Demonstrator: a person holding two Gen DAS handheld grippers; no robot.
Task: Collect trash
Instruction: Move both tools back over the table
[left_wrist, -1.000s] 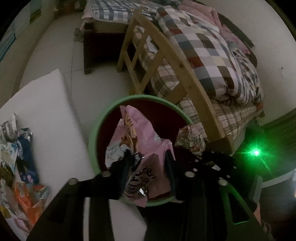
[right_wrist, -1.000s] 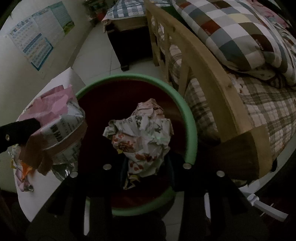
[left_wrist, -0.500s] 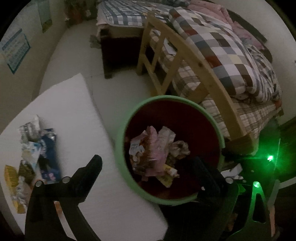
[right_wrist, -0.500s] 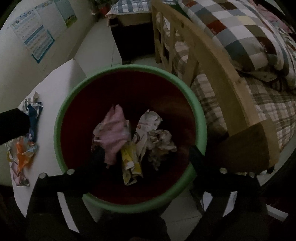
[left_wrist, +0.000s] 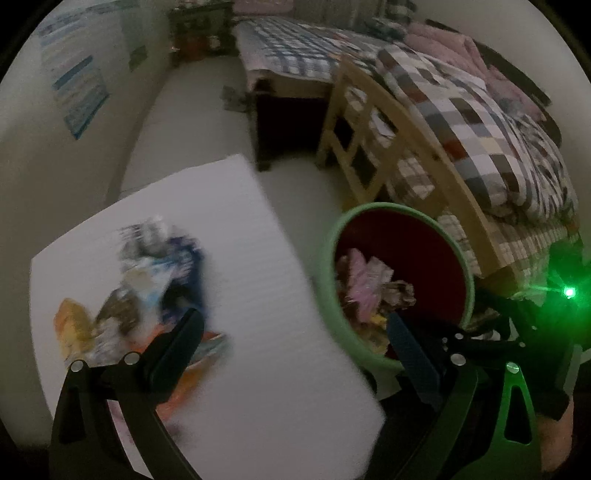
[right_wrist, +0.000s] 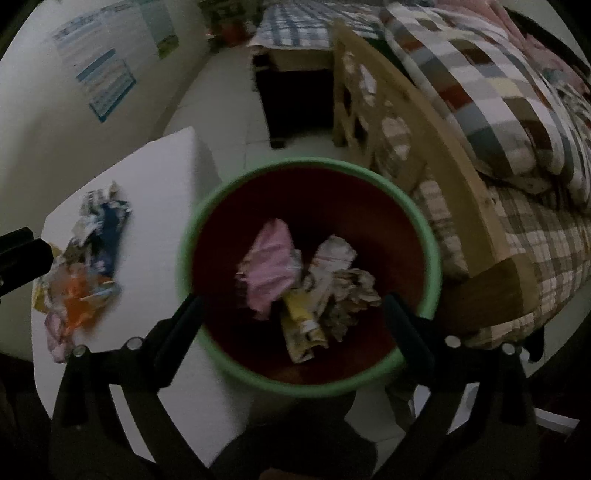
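Beside the bed, crumpled wrappers (right_wrist: 295, 284) lie in the bin (right_wrist: 432, 236) below the right tongs (right_wrist: 291, 325) — still widening, empty.

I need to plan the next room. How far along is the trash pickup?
Partly done. Several crumpled wrappers lie in the green bin. Nothing is in hand: the left hand-held gripper stands open and empty, and the right hand-held gripper's jaws are opening with nothing gripped. A pile of wrappers remains on the white board.
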